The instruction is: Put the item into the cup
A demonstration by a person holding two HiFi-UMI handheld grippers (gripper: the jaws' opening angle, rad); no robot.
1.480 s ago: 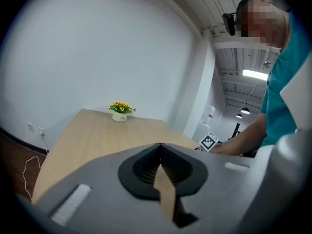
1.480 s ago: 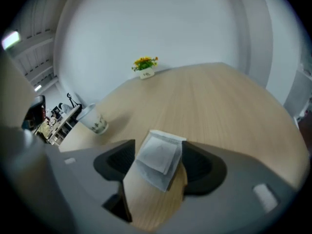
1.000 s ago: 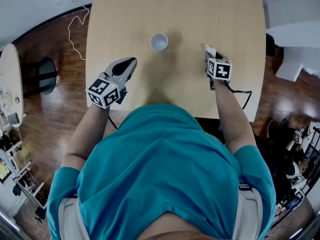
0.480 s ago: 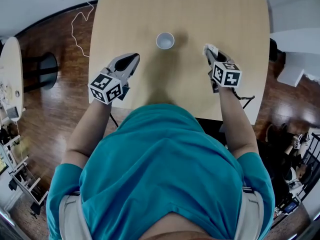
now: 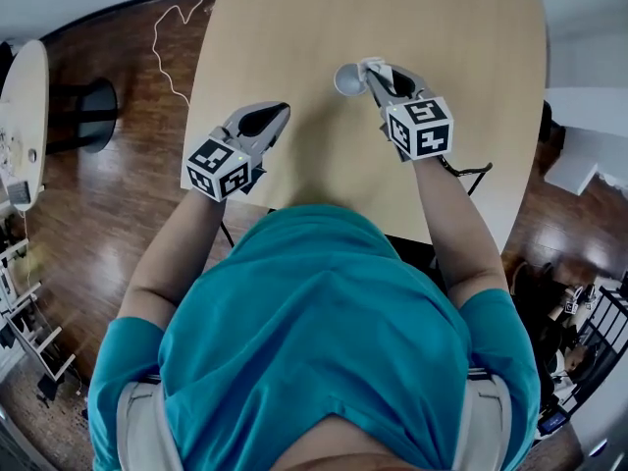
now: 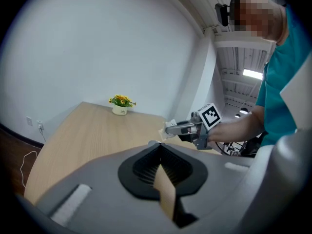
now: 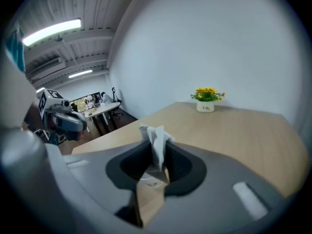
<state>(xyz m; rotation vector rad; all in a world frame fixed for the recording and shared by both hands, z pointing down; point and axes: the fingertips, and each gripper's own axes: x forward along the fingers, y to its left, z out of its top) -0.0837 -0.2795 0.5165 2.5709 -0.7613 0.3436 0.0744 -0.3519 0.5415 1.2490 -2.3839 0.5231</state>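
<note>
A small white paper cup (image 5: 343,80) stands in the middle of the light wooden table (image 5: 294,27). My right gripper (image 5: 374,69) is directly beside and above its rim, shut on a crumpled white paper item (image 5: 379,66). In the right gripper view the item (image 7: 156,136) sticks up between the jaws (image 7: 155,147), with part of the cup's rim (image 7: 150,180) below them. My left gripper (image 5: 279,114) hovers at the table's left side with its jaws together and nothing in them. The left gripper view shows the right gripper (image 6: 181,127) holding the item (image 6: 167,131).
A small white pot of yellow flowers (image 6: 121,106) stands at the table's far end, also in the right gripper view (image 7: 206,101). A cable (image 5: 172,37) lies on the wooden floor left of the table. A round side table (image 5: 25,116) is at far left.
The right gripper has moved left from the table's right side to the cup, carrying the white item. The left gripper has hardly moved.
</note>
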